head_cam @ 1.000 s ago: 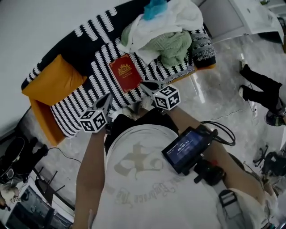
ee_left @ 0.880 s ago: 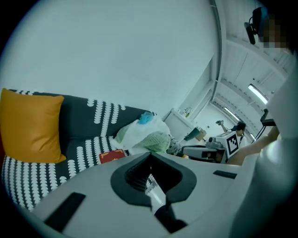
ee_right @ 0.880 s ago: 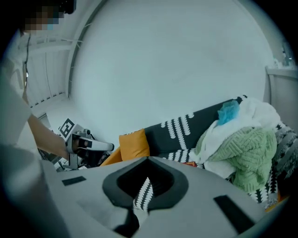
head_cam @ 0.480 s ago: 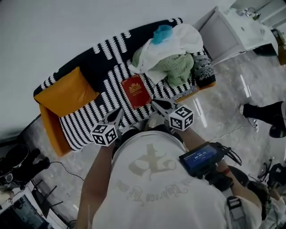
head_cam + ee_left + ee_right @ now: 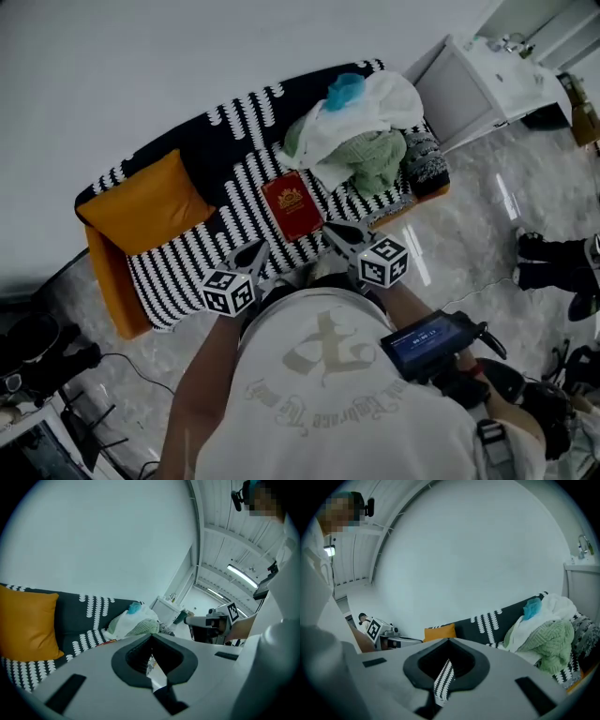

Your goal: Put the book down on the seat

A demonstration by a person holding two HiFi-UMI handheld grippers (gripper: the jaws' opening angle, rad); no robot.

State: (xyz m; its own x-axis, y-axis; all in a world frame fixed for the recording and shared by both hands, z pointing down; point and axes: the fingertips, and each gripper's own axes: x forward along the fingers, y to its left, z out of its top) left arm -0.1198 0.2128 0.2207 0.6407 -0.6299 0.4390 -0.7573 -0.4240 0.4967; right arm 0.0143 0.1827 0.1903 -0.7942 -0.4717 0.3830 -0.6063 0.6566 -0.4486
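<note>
The red book (image 5: 292, 206) lies flat on the striped sofa seat (image 5: 202, 248), between the orange cushion (image 5: 145, 202) and the heap of clothes (image 5: 361, 131). Both grippers hover in front of the sofa's front edge, close to the person's chest. My left gripper (image 5: 258, 251) is shut and empty, just short of the book's near left corner. Equally shut and empty, my right gripper (image 5: 333, 228) sits by the book's near right corner, apart from it. In the left gripper view the jaws (image 5: 151, 660) meet with nothing between them, and a red sliver of the book (image 5: 105, 642) shows. The right gripper view shows its jaws (image 5: 445, 677) closed too.
A white cabinet (image 5: 487, 80) stands right of the sofa. Another person's feet (image 5: 553, 258) are on the marble floor at the far right. A handheld screen (image 5: 427, 342) hangs at the wearer's right side. Dark equipment and cables (image 5: 42, 375) lie at the lower left.
Both grippers have risen and drawn back from the sofa, staying shut. The book has kept its place on the seat. The head view has shifted, showing more wall.
</note>
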